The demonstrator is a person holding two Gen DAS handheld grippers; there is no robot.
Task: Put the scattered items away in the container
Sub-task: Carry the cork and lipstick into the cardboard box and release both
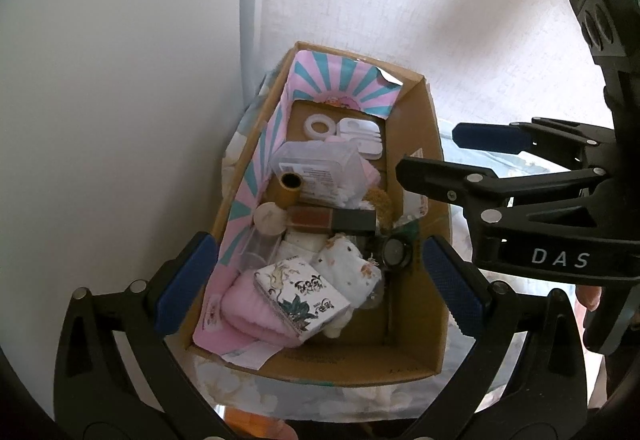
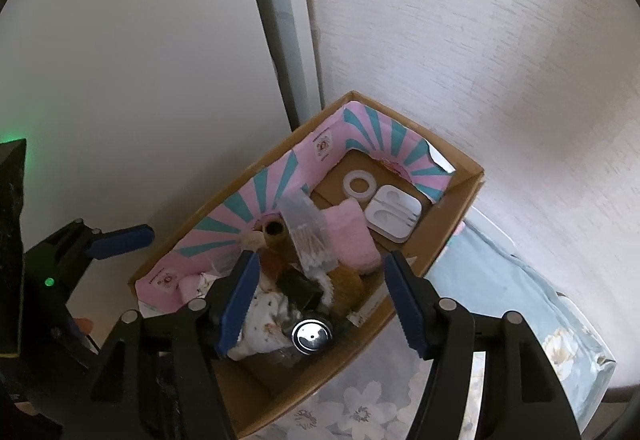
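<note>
Cardboard box [image 1: 416, 324] full of small items – both jaws spread, empty. Right gripper [image 1: 432, 152] reads "DAS"; left gripper [image 1: 320, 280] hovers above a box with Chinese lettering [image 1: 304, 296].

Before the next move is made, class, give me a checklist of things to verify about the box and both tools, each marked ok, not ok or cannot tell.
1. Left gripper jaws open and empty: ok.
2. Right gripper jaws open and empty: ok.
3. Items lie inside the cardboard box: ok.
4. Nothing left scattered on the floral cloth: ok where visible; the rest is out of view, cannot tell.
5. Patterned card box settled flat: not ok, it lies tilted on the pink cloth.
</note>
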